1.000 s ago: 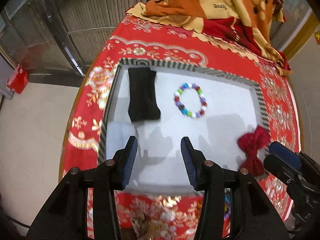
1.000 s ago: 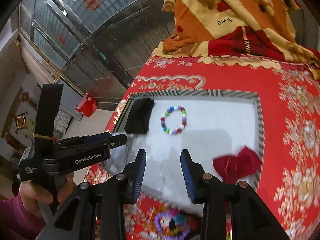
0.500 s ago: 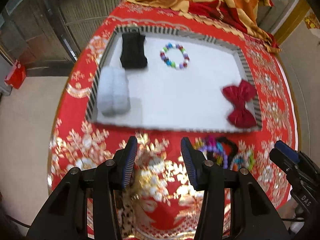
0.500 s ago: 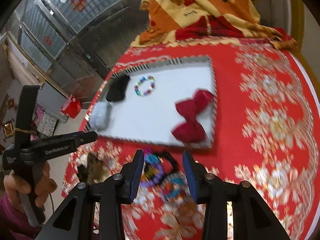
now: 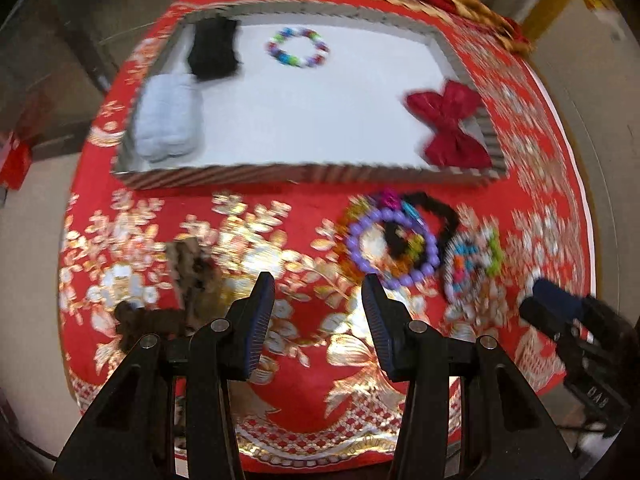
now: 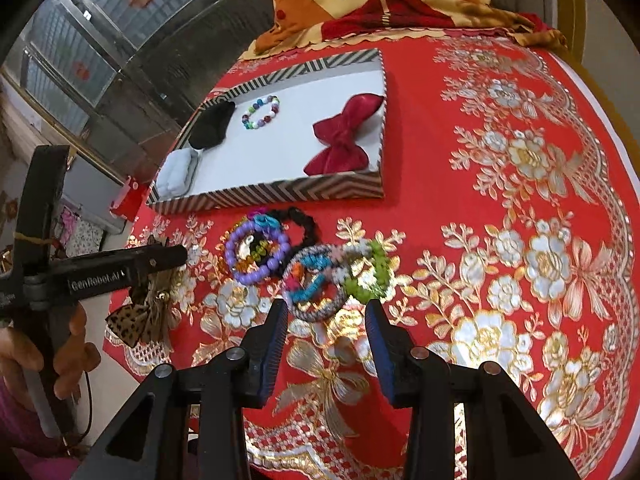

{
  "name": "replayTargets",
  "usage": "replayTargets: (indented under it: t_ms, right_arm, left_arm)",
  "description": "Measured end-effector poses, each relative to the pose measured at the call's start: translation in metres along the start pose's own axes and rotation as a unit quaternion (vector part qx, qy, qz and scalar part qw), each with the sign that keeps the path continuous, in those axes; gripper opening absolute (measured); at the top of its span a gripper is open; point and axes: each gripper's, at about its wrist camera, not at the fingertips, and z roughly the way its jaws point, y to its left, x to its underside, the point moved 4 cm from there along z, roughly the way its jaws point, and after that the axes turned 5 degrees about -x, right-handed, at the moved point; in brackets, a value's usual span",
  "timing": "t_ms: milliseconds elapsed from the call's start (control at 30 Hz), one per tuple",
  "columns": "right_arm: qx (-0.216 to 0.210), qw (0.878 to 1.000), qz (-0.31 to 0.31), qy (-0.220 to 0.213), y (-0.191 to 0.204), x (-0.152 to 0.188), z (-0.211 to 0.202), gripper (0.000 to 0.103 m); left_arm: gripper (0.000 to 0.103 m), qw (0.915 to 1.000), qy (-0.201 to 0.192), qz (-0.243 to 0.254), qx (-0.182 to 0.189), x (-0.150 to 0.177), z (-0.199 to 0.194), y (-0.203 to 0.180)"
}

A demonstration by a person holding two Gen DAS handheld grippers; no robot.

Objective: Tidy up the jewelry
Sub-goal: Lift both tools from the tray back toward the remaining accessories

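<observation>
Both grippers hang empty over the worktop's near edge. The left gripper (image 5: 318, 300) has its jaws apart; the right gripper (image 6: 326, 312) likewise, above the pile of bracelets (image 6: 304, 260) lying just outside the striped tray (image 6: 280, 194). A beaded bracelet (image 6: 261, 112) and red bow (image 6: 340, 136) sit inside. This looks like the reach for another piece; next, lower onto one ring and close.

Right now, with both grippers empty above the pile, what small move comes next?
Probably lower the right gripper onto the braided bracelet just ahead of its open jaws: it lies loose on the tablecloth, outside the tray.
</observation>
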Motion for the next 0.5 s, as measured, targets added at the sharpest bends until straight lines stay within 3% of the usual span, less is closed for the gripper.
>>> replayTargets:
  t_ms: [500]
  right_arm:
    - [0.006, 1.0, 0.023, 0.005, -0.019, 0.007, -0.001, 0.038]
  left_arm:
    - [0.044, 0.9938, 0.019, 0.103, 0.037, -0.005, 0.034, -0.039]
